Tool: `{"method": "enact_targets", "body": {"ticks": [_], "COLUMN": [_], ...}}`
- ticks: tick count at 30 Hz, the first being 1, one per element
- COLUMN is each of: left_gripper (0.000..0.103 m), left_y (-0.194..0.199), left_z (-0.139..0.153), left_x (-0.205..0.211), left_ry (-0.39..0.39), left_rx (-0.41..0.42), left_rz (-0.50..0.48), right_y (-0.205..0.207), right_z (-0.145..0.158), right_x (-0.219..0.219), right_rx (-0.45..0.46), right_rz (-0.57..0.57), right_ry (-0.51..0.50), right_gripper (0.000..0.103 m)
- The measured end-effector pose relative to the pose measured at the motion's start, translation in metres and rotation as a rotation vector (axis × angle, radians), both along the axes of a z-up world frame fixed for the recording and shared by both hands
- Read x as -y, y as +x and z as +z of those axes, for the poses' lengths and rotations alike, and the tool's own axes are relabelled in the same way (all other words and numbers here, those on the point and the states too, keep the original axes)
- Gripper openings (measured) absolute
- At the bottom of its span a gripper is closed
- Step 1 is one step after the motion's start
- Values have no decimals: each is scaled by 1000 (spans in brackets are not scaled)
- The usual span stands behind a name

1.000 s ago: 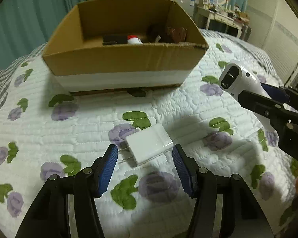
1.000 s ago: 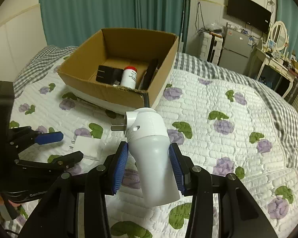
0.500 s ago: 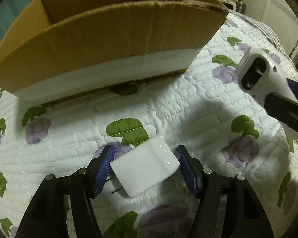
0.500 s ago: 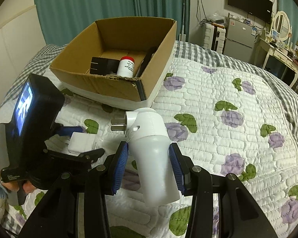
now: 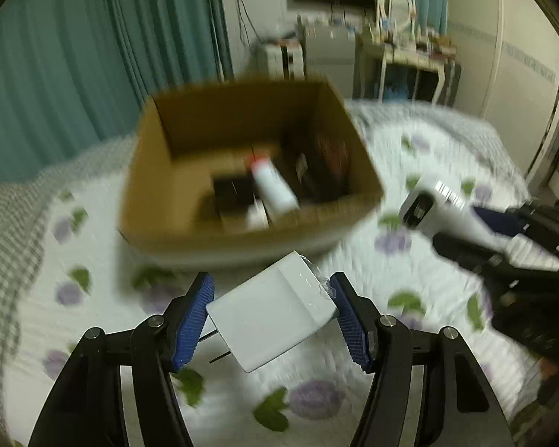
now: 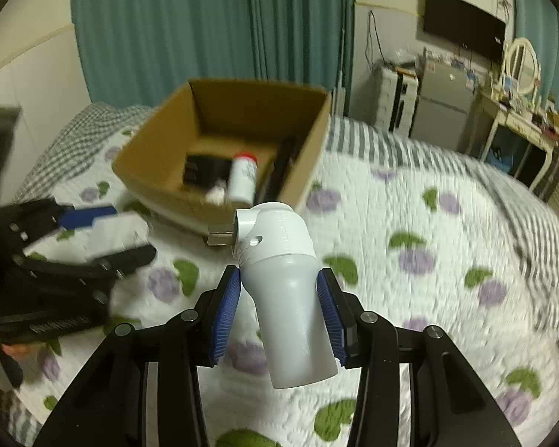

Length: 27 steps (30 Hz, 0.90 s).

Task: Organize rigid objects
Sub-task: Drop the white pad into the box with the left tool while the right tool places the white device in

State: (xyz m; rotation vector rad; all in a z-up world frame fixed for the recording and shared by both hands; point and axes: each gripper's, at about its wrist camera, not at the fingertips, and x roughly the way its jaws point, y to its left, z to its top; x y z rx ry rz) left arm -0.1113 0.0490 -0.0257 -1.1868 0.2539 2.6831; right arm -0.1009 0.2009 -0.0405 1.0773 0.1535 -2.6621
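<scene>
Above a floral quilted bed (image 6: 410, 201), the left hand-held gripper (image 5: 272, 307) clamps a white charger block (image 5: 272, 316) and the right hand-held gripper (image 6: 279, 298) clamps a white plug-in device (image 6: 283, 287), both just before the open cardboard box (image 6: 156, 156).

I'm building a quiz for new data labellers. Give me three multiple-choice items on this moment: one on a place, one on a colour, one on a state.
1. Where is the red-capped bottle?
A. on the quilt
B. in the cardboard box
C. in the left gripper

2. What colour are the gripper pads?
A. blue
B. orange
C. green

3. What does the left gripper hold?
A. nothing
B. a black case
C. the white charger

Answers:
1 B, it lies among dark items inside the box.
2 A, blue ribbed pads flank both held items.
3 C, the pads pinch the flat white block, lifted off the quilt.
</scene>
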Motion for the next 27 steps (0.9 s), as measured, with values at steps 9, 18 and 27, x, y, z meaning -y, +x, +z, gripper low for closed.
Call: {"method": "enact_targets", "body": {"ticks": [9, 18, 27], "left_gripper": [65, 65, 68], "left_y": [-63, -148, -146], "left_z": [45, 8, -6], "left_x": [17, 26, 27], "left_ry": [40, 54, 20], "left_rx": [-126, -91, -154], "left_rz": [23, 54, 67], "right_y": [-64, -128, -142], "right_z": [56, 27, 7], "right_x": [24, 42, 41], "right_rx": [-139, -114, -80], "right_rz": [33, 54, 36], "right_ry": [23, 16, 9], "right_gripper": [43, 42, 43]}}
